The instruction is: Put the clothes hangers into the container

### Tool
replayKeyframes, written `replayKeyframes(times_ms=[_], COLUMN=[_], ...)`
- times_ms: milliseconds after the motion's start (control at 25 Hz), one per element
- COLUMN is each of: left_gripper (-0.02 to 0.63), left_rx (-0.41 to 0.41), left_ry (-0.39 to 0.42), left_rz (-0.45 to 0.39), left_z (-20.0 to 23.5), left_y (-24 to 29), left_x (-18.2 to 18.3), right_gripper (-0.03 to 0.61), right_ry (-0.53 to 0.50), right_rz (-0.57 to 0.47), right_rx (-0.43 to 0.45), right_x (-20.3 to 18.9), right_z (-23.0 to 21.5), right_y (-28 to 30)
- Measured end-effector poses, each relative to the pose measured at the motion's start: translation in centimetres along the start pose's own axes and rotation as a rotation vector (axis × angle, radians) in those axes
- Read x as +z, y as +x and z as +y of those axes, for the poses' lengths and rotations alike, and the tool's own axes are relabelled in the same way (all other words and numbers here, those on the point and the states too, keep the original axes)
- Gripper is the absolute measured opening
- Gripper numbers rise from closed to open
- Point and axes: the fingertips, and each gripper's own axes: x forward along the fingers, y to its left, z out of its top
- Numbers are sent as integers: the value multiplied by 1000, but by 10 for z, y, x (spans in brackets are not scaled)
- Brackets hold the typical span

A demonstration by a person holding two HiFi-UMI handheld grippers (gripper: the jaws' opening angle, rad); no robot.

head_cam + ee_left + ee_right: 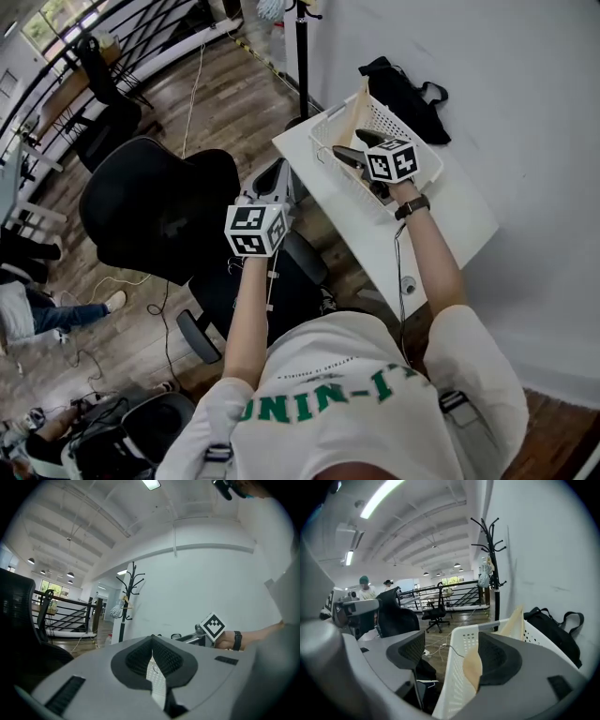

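Deposit step, apparently complete: the right gripper (pixel 361 150), jaws spread and empty, straddles the rim of the white container (pixel 323 127), inside which the wooden hanger (pixel 358 112) leans, while the left gripper (pixel 272 187), jaws pressed together on nothing evident, hangs near the chair (pixel 159 206); the next move calls for lifting clear without snagging the rim.

In your head view the right gripper (pixel 359 148) covers much of the basket (pixel 325 123) (what lies inside can't be told there); in the right gripper view a jaw hides the middle of the wooden hanger (pixel 516 623); the black bag (pixel 553 625) is partly behind the basket
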Motion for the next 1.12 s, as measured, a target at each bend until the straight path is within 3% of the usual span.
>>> replayKeyframes(times_ms=[360,560,880,1120], left_gripper=[17,17,17,17], left_rx=[119,227,374,438], left_ry=[0,0,-32,-64], left_rz=[-1,-10,-11,12], left_z=[41,75,132,163], left_y=[-81,-139,-228,-284], left_x=[-2,-4,-17,-41], right_gripper=[354,348,331,319], right_ry=[-163,-262,-410,-480], right_rz=[-45,-21,78,177], right_rx=[183,294,488,581], right_x=[42,48,19,-23], right_z=[129,206,326,400], right_y=[11,33,78,109])
